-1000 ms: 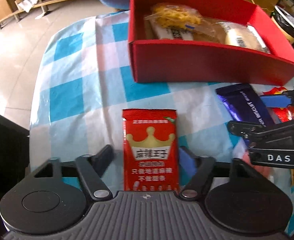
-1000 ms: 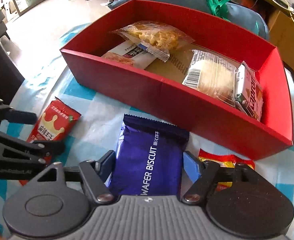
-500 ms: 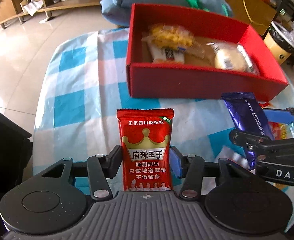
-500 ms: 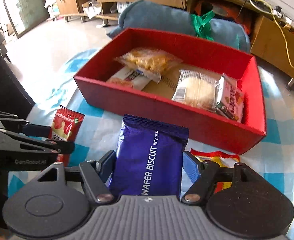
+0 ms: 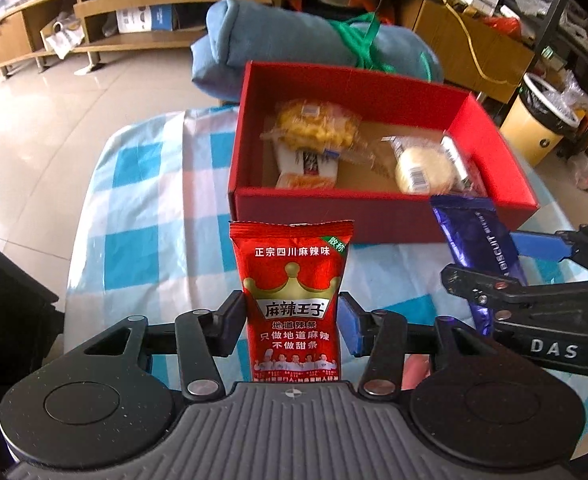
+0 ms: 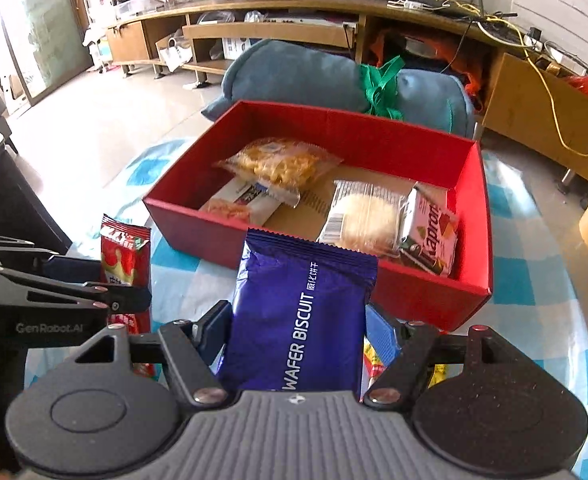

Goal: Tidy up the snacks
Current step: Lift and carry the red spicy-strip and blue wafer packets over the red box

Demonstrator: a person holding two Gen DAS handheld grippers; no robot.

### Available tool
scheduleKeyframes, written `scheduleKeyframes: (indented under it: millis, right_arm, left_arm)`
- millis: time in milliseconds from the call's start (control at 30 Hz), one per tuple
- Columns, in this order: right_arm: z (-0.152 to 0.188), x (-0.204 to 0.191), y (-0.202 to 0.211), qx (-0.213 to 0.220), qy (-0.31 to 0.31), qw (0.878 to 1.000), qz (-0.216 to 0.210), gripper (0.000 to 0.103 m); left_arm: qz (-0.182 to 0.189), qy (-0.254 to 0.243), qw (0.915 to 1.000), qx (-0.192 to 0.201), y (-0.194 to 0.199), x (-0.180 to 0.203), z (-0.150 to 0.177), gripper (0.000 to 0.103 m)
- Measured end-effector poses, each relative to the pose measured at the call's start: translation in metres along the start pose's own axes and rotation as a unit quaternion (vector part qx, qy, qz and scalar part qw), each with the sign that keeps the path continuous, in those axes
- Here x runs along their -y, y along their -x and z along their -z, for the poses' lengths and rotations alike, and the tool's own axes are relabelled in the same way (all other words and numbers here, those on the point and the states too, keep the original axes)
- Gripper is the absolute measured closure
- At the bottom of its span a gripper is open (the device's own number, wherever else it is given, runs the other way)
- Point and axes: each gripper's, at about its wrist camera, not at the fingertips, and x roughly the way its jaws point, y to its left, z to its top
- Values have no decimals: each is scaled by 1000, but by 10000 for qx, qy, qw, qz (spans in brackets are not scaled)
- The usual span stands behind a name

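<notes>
A red spicy-strip packet (image 5: 291,304) is held upright in the left gripper (image 5: 291,326), clamped at both edges. A purple wafer biscuit pack (image 6: 300,316) is pinched the same way in the right gripper (image 6: 298,332). Both are seemingly raised off the checked cloth (image 5: 141,208), short of the red box (image 6: 470,200)

Glossy tile floor (image 5: 73,128), wood shelving (image 6: 273,28) w/ clutter, bright daylight.
</notes>
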Motion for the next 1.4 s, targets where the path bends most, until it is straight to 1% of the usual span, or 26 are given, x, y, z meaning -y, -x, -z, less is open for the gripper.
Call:
scheduleKeyframes:
  millis: [400,733,900,967,1000,1033,1133,1200,1267,1333,1400]
  right_arm:
    - [-13,8,9,265,-116,9996,-16,36]
    - [-38,25,14,564,-335,9978,71,36]
    - [-52,30,9,663,-391,9970,96,36]
    - [-58,34,4,662,-409,9969,135,36]
    - [-60,36,1,646,-418,9969,149,36]
    - [-63,39,-3,629,-448,9969,163,36]
    - [-69,47,-17,550,-519,9970,177,36]
    - [-73,52,-30,473,-508,9973,250,36]
    - [-74,57,-45,310,-521,9977,308,36]
    - [-73,60,-58,150,-528,9981,279,36]
    - [-74,61,-67,63,-484,9983,310,36]
  left_arm:
    - [229,-9,9989,406,18,13,-23,47]
    - [312,23,9971,699,21,26,-60,47]
    - [307,-48,9965,782,14,38,-80,47]
    - [283,-94,9965,778,9,43,-86,48]
    - [265,-103,9966,773,6,45,-89,52]
    - [283,-106,9966,764,3,46,-91,64]
    - [315,-71,9973,658,-11,50,-101,62]
    - [167,-89,9981,592,-28,52,-107,61]
    - [97,-2,9991,424,-43,49,-109,61]
    - [143,149,9996,214,-52,44,-109,62]
    - [102,160,9997,159,-56,42,-109,60]
